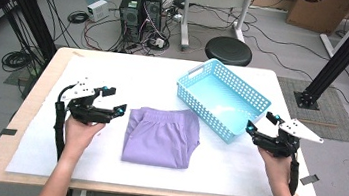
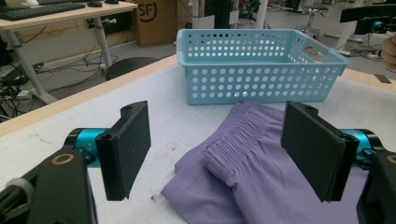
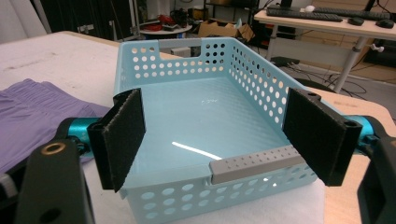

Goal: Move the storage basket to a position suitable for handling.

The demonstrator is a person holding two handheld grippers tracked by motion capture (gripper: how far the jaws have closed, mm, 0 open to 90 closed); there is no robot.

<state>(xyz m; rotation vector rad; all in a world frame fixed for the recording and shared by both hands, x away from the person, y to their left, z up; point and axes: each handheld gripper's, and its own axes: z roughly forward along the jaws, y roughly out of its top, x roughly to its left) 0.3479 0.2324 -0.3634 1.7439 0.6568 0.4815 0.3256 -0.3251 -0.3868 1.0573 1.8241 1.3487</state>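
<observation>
Folded purple shorts (image 1: 161, 137) mid-counter (image 1: 234, 171), near front edge. Blue basket (image 1: 223, 98) just beside, toward right rear, empty. Left hand-held gripper (image 1: 113, 100) and right hand-held gripper (image 1: 261, 123) both gaping, holding nothing.

Left tool (image 1: 114, 99), right tool (image 1: 259, 122): jaws apart.

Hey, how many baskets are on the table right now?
1. The blue basket sits on the table's far right part, empty, just beyond the folded purple shorts and ahead of the right gripper. Nothing on the table could hide another.
</observation>
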